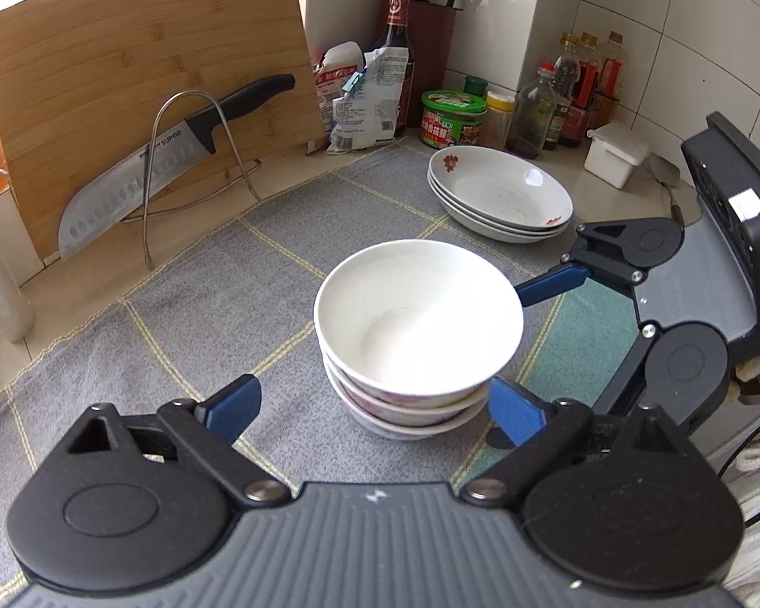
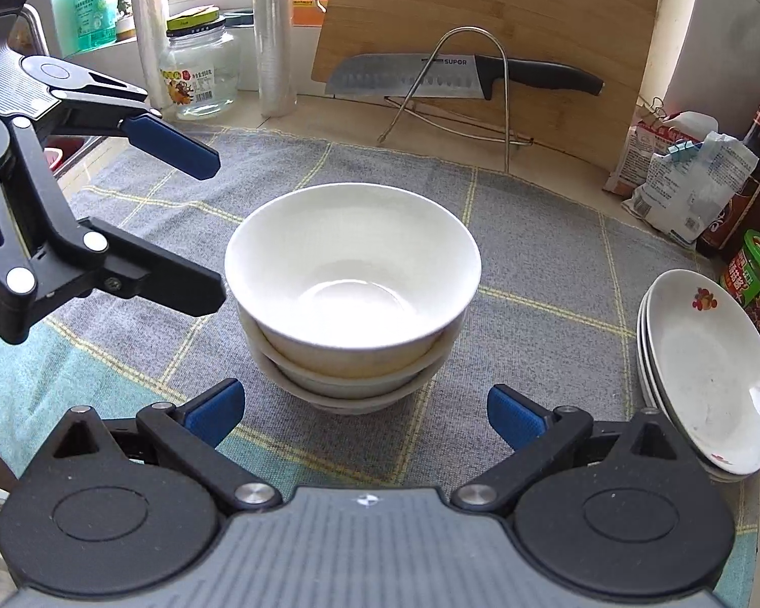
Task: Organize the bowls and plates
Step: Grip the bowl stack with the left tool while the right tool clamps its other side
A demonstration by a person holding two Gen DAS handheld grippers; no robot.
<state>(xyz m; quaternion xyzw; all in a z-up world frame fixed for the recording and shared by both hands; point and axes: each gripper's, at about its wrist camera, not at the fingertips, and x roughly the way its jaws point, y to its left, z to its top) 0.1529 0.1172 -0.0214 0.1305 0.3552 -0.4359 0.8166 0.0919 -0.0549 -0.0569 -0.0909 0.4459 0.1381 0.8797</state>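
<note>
A stack of three white bowls (image 1: 418, 324) (image 2: 352, 273) stands in the middle of a grey checked cloth (image 1: 218, 304). A stack of three white plates (image 1: 501, 192) (image 2: 709, 370) with small flower prints sits further toward the tiled corner. My left gripper (image 1: 375, 410) (image 2: 218, 230) is open, with a blue pad on either side of the stack's base and nothing gripped. From the opposite side my right gripper (image 2: 365, 413) is open too, its pads spread wide just short of the bowls. One of its blue fingers (image 1: 552, 286) shows beside the top bowl's rim.
A bamboo cutting board (image 1: 147, 91) leans on the wall behind a wire rack holding a large knife (image 1: 142, 172). Bags, a knife block (image 1: 430, 25), sauce bottles (image 1: 577, 86), a green tub and a white box crowd the tiled corner. A glass jar (image 2: 200, 71) stands by the window.
</note>
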